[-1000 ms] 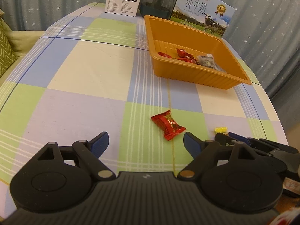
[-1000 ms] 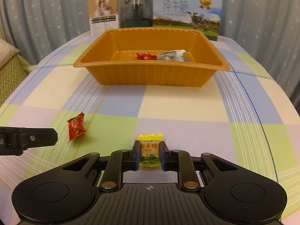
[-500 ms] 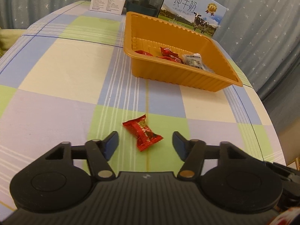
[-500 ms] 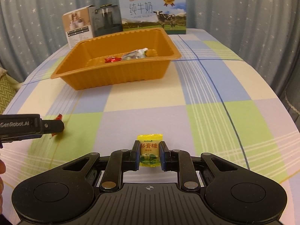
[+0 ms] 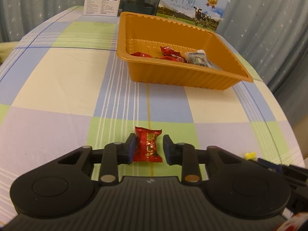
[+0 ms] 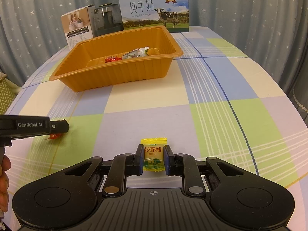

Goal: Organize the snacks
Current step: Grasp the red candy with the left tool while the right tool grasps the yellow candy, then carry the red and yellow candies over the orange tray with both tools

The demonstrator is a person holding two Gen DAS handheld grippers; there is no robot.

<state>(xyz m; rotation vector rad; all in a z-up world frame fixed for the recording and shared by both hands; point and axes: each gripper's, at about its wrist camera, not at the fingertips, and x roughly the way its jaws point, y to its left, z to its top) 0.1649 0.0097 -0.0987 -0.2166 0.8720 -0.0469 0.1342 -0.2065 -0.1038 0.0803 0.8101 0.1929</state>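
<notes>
A red candy point(image 5: 147, 144) lies on the checked tablecloth between the fingers of my left gripper point(image 5: 148, 146). The left pad touches it; a small gap shows at the right pad. My right gripper point(image 6: 153, 158) is shut on a yellow candy point(image 6: 153, 155) and holds it above the cloth. An orange tray point(image 5: 219, 78) stands further back and holds several red candies point(image 5: 169, 53) and a silver packet point(image 5: 198, 57). The tray point(image 6: 119, 77) also shows in the right wrist view, and the left gripper's finger point(image 6: 34, 127) covers most of the red candy point(image 6: 54, 135) there.
A milk carton box point(image 6: 154, 11), a dark kettle point(image 6: 107, 19) and a small product box point(image 6: 79, 27) stand behind the tray at the table's far edge. Starred curtains hang behind. A green cushion point(image 6: 5, 98) lies off the left edge.
My left gripper has moved forward around the red candy and narrowed its jaws on it. My right gripper has lifted and turned with the yellow candy held.
</notes>
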